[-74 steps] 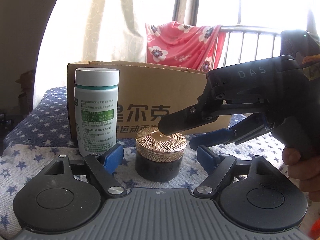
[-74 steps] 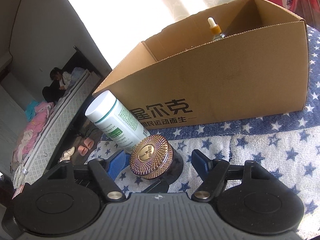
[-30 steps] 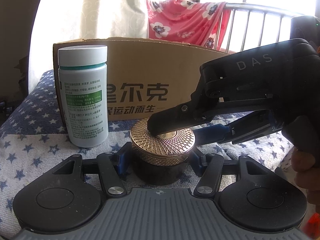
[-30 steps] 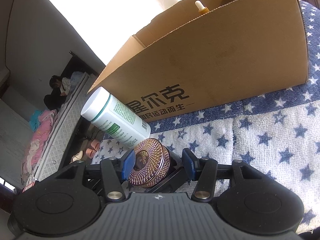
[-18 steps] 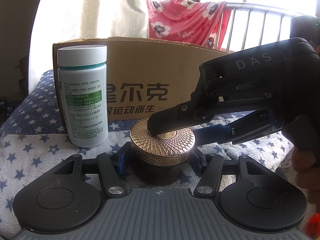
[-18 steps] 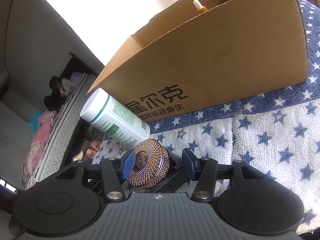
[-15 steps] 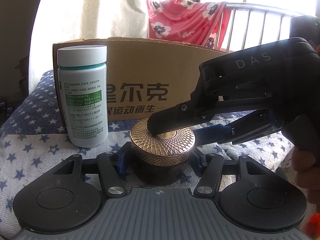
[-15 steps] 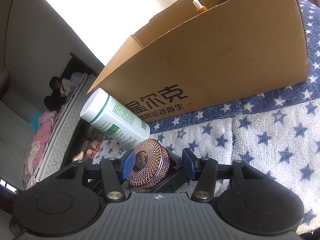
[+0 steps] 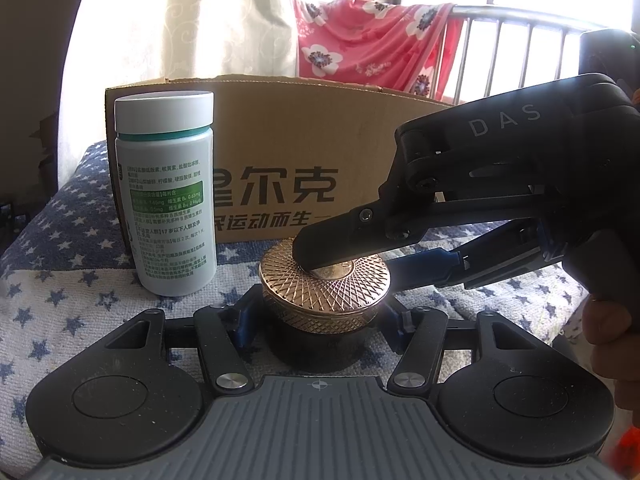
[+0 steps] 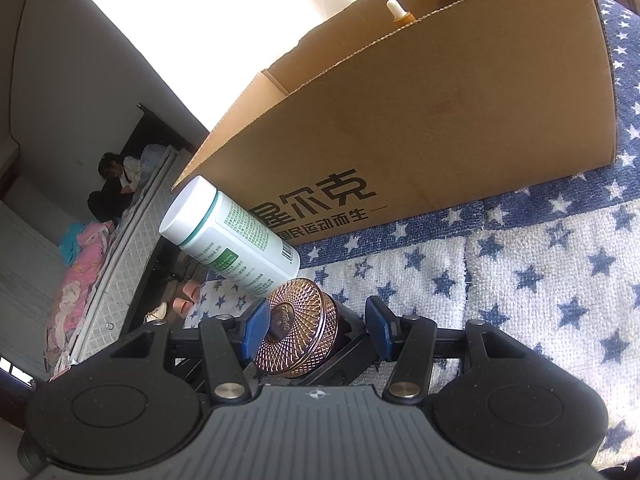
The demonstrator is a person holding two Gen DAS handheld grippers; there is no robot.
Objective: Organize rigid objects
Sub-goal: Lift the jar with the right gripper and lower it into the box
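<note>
A dark jar with a ribbed gold lid (image 9: 324,292) stands on the star-patterned towel (image 9: 60,300). My left gripper (image 9: 320,324) is shut on its dark body, one blue pad on each side. My right gripper (image 9: 350,264) comes in from the right, rolled on its side. Its upper finger lies on the lid's middle and its lower blue finger runs behind the jar. In the right wrist view the jar (image 10: 298,328) fills the space between the pads of the right gripper (image 10: 316,328). A white bottle with a green label (image 9: 166,200) stands upright just left of the jar.
An open cardboard box (image 9: 320,140) stands behind the jar and the bottle (image 10: 232,240). A dropper bottle's tip (image 10: 396,10) shows above the rim of the box (image 10: 440,120). A hand (image 9: 612,340) holds the right gripper. The towel's left edge drops to the floor, where a person (image 10: 116,176) sits far off.
Since the earliest frames both grippers have moved in and narrowed around the jar. Over the last second nothing has moved.
</note>
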